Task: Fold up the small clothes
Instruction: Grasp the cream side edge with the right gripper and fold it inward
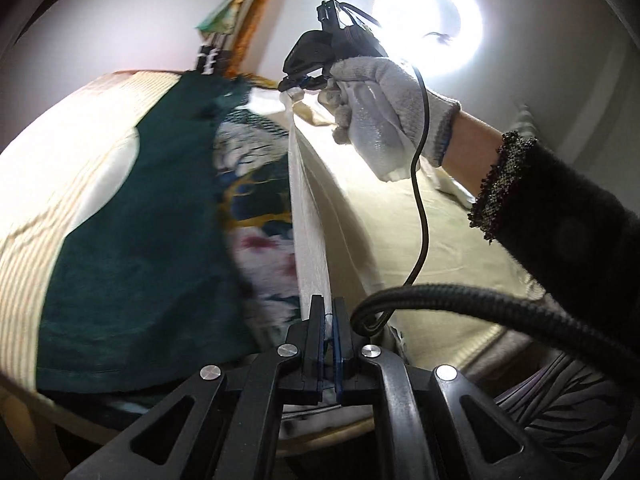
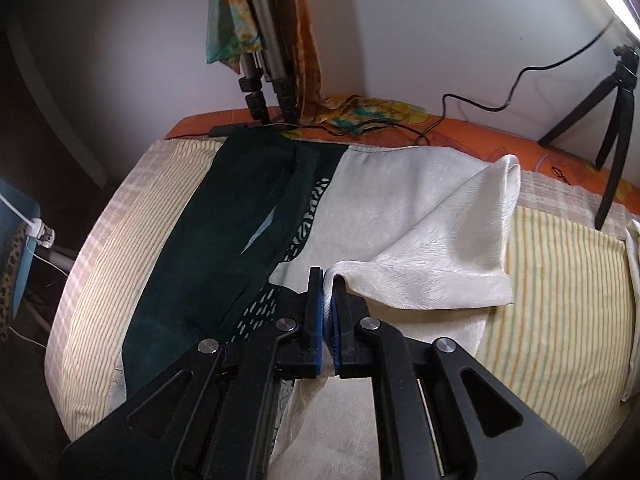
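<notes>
We hold the shiny cream-white satin cloth (image 2: 432,240) stretched above the striped bed, both the left gripper (image 1: 328,312) and right gripper (image 2: 328,292) pinching its edge beside a dark green garment (image 2: 224,220).

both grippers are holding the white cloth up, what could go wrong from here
1. The white cloth looks smooth and shiny, and each gripper pinches only a thin edge, so it might slip from the left gripper or right gripper.
2. The cloth overlaps the dark green garment; lifting might drag it out of place.
3. A black cable hangs beside the stretched cloth and might snag.
</notes>
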`<state>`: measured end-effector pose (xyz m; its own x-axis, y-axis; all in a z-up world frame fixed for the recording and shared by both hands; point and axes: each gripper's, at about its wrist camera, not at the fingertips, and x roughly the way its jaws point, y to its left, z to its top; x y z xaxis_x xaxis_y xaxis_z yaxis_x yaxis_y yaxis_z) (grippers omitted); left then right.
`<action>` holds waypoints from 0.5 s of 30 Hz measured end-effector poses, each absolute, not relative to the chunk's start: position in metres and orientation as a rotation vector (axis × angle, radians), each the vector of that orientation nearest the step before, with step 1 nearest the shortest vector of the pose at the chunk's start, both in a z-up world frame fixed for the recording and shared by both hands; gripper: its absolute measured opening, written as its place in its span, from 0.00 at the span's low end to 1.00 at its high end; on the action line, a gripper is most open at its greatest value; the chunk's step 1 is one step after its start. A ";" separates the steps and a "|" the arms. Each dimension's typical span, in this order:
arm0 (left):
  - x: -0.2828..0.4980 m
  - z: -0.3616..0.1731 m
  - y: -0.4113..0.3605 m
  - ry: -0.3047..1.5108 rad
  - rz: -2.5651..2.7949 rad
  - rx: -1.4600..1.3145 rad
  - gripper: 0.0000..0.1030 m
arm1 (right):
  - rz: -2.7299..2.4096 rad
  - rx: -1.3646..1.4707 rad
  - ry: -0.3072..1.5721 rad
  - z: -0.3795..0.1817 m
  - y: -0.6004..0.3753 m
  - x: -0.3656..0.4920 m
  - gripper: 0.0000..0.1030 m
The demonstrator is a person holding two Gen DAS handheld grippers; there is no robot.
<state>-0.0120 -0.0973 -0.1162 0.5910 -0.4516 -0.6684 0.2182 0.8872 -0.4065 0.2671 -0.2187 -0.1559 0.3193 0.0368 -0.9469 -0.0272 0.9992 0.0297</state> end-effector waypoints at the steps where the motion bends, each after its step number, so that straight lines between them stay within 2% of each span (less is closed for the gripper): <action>1: -0.012 -0.119 -0.092 0.861 -0.383 -0.297 0.00 | 0.048 -0.006 1.254 -0.162 -0.213 0.269 0.04; 13: -0.007 -0.132 -0.062 0.893 -0.296 -0.293 0.00 | 0.141 -0.017 1.310 -0.193 -0.197 0.276 0.05; 15: -0.007 -0.133 -0.063 0.895 -0.295 -0.293 0.00 | 0.210 0.046 1.301 -0.181 -0.204 0.273 0.11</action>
